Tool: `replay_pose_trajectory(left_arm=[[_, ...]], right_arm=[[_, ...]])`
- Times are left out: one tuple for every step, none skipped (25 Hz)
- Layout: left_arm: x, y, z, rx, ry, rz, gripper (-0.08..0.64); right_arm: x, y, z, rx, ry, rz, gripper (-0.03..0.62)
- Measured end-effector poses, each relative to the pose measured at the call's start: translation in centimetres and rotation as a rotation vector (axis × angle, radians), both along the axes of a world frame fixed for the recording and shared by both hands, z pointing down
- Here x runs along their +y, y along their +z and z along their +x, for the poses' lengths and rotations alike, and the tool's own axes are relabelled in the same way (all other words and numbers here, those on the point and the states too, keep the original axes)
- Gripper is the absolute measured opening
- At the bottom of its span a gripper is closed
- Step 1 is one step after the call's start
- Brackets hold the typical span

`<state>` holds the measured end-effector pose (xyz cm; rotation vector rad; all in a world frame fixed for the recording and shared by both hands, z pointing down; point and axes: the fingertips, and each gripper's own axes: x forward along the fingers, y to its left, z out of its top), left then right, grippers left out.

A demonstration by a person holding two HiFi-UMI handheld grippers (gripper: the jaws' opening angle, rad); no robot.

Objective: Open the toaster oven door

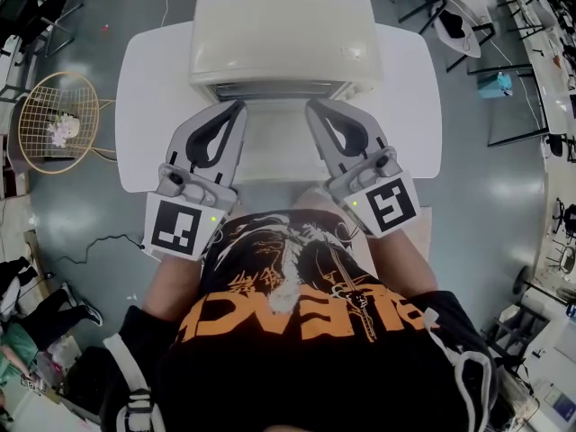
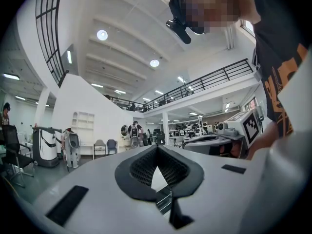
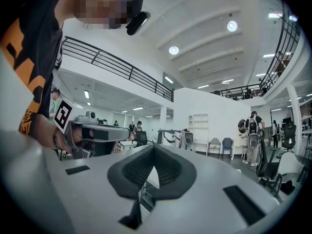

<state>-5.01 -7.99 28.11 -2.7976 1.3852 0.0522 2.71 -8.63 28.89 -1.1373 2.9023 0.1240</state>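
A cream toaster oven [image 1: 281, 34] stands on a white table [image 1: 148, 106] in the head view. Its door [image 1: 279, 142] lies folded down flat toward me, and the dark opening with a wire rack [image 1: 270, 89] shows behind it. My left gripper [image 1: 239, 106] lies along the door's left side and my right gripper [image 1: 311, 106] along its right side, both tips near the oven's front. The left gripper [image 2: 156, 147] and the right gripper [image 3: 154, 146] both have their jaws together at the tips, with nothing between them. Through the gap behind the pads a bit of rack shows.
A round wire stool [image 1: 56, 120] stands on the floor left of the table, with a black cable [image 1: 99, 241] near it. Chairs and desks [image 1: 463, 16] are at the far right. My torso fills the bottom of the head view.
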Motion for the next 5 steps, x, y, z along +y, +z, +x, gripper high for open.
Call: replay_pose_trajectory(left_arm=[[0.00, 0.03, -0.05, 0.000, -0.001, -0.001, 0.021], [0.01, 0.06, -0.09, 0.000, -0.002, -0.001, 0.021], [0.02, 0.09, -0.11, 0.000, -0.002, -0.002, 0.021], [0.03, 0.13, -0.12, 0.000, -0.003, -0.002, 0.021], [0.04, 0.16, -0.13, 0.001, -0.003, -0.002, 0.021]], right_arm=[[-0.01, 0.04, -0.04, 0.001, 0.000, -0.001, 0.012], [-0.01, 0.07, -0.06, 0.001, 0.001, -0.002, 0.012], [0.00, 0.11, -0.04, 0.002, 0.001, -0.003, 0.012], [0.01, 0.14, -0.02, 0.002, 0.002, -0.003, 0.012], [0.02, 0.17, 0.00, 0.003, 0.003, -0.004, 0.012]])
